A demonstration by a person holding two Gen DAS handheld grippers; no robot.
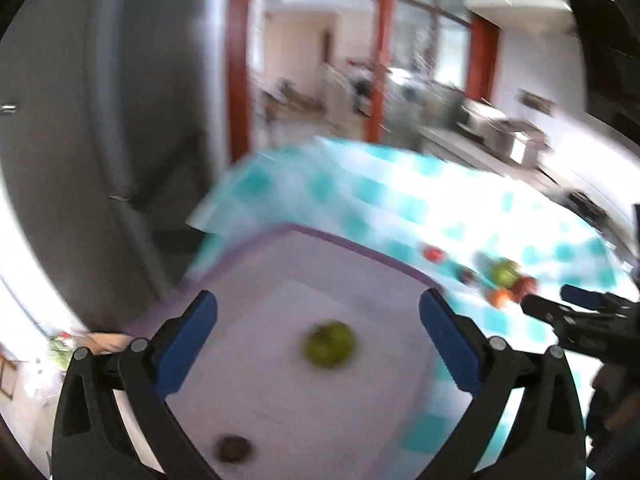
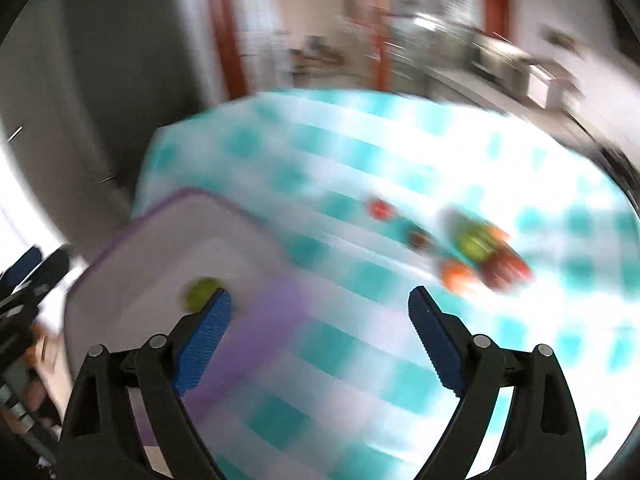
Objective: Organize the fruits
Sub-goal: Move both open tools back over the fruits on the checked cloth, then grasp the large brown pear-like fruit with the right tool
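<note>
My left gripper (image 1: pixel 318 312) stands open over a white tray with a purple rim (image 1: pixel 340 240), nothing between its blue pads. In the tray lie a green fruit (image 1: pixel 329 344) and a small dark fruit (image 1: pixel 234 448). On the cloth to the right sits a blurred pile: a green fruit (image 1: pixel 505 273), an orange one (image 1: pixel 500 299) and a dark red one (image 1: pixel 526 286), with a small red fruit (image 1: pixel 434 254) apart. My right gripper (image 2: pixel 320 304) is open and empty above the cloth, between the tray (image 2: pixel 160 208) and the pile (image 2: pixel 474 246).
A teal-and-white checked cloth (image 2: pixel 360 152) covers the table; its far left corner drops off beside a dark grey cabinet (image 1: pixel 100 120). A counter with metal appliances (image 1: pixel 500 132) runs behind the table. Both views are motion-blurred.
</note>
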